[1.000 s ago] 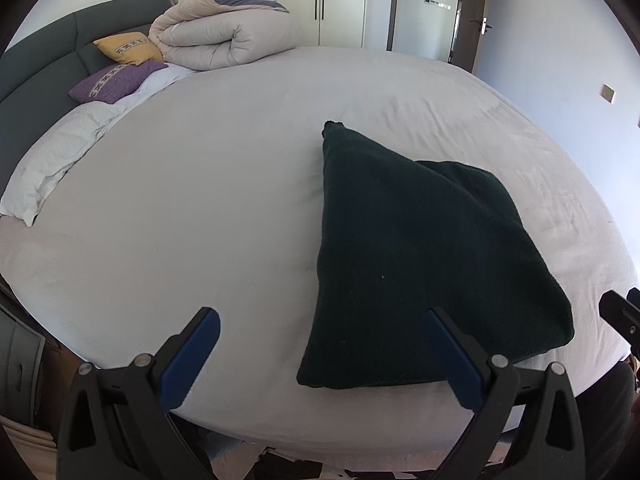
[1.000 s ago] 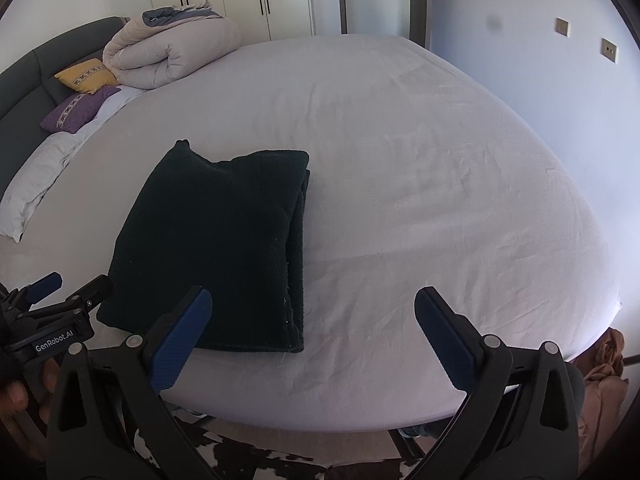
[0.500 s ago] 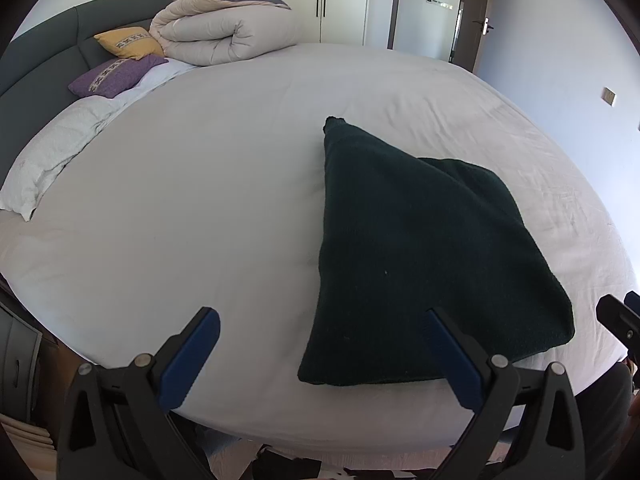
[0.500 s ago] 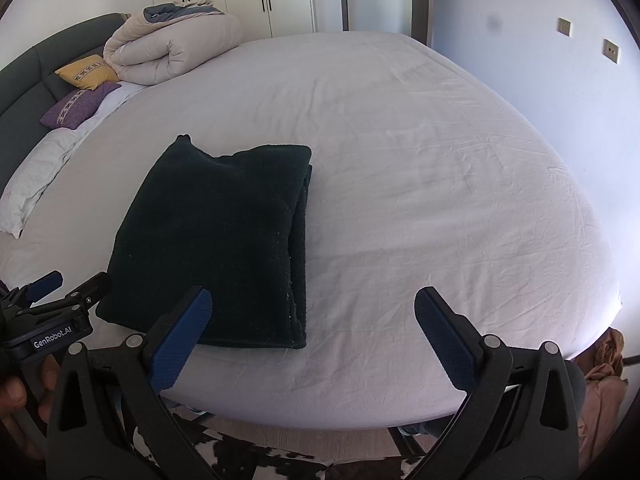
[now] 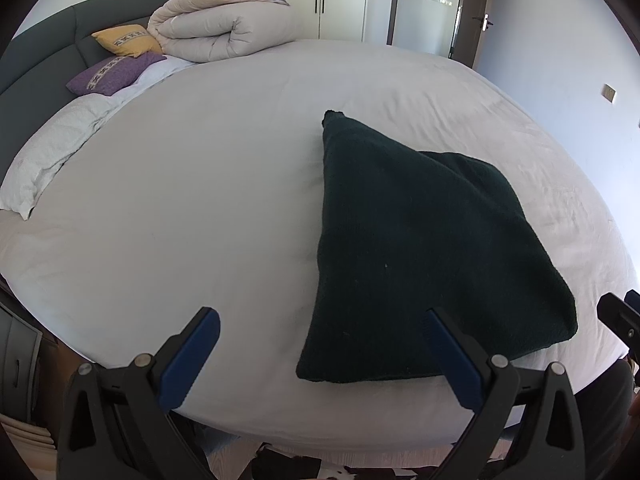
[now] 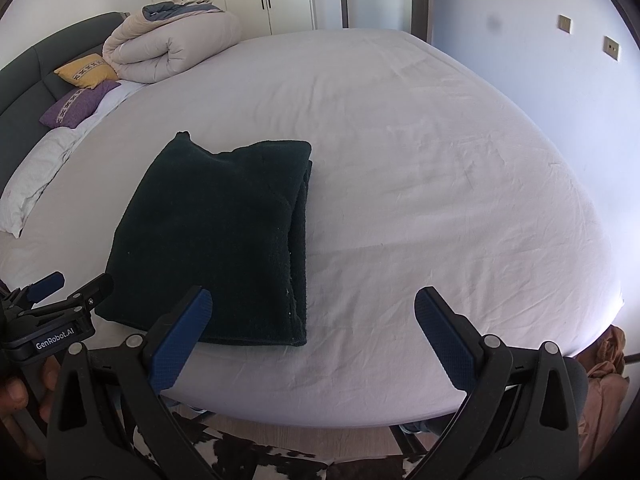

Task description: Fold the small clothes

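Observation:
A dark green knitted garment [image 5: 424,256] lies folded flat near the front edge of the white bed [image 5: 200,208]. It also shows in the right wrist view [image 6: 224,236], with its layered folded edge on the right side. My left gripper [image 5: 320,344] is open and empty, held off the front edge of the bed, just short of the garment's near corner. My right gripper [image 6: 312,328] is open and empty, held off the bed's front edge, to the right of the garment. The left gripper [image 6: 60,292] shows at the right wrist view's left edge.
A rolled beige duvet [image 5: 224,28], a yellow pillow [image 5: 126,40], a purple pillow [image 5: 114,74] and a white pillow [image 5: 52,156] lie at the far left by the dark headboard [image 5: 36,64]. A cowhide rug [image 6: 256,452] lies on the floor below.
Both grippers have lifted and pulled back slightly from the bed, so the view has shifted a little. The garment has not moved. Both grippers stay open.

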### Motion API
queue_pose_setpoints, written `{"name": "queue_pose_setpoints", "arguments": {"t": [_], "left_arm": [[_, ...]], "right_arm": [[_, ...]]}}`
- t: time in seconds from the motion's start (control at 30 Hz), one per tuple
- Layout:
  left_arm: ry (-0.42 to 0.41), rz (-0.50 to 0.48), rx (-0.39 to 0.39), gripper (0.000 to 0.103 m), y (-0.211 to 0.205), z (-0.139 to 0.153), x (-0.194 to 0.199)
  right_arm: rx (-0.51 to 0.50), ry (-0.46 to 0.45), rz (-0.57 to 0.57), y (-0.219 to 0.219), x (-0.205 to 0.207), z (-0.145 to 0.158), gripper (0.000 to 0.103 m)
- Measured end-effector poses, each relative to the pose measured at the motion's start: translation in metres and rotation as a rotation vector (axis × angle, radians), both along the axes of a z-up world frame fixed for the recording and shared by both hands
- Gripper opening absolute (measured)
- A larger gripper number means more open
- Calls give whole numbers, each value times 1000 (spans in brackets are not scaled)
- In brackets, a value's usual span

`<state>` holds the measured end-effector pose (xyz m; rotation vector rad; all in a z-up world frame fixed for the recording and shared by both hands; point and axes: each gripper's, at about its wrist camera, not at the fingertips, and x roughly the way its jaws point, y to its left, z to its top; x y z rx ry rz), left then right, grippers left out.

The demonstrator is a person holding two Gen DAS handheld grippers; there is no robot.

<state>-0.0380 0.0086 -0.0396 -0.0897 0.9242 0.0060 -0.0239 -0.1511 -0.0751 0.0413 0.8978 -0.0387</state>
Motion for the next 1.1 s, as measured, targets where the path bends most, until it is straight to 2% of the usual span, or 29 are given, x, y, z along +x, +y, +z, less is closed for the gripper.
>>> {"name": "queue_pose_setpoints", "arguments": {"t": [1.1], "left_arm": [[20, -11, -4, 103, 2, -7, 3]], "right_arm": [[-4, 9, -4, 0, 0, -5, 103]]}}
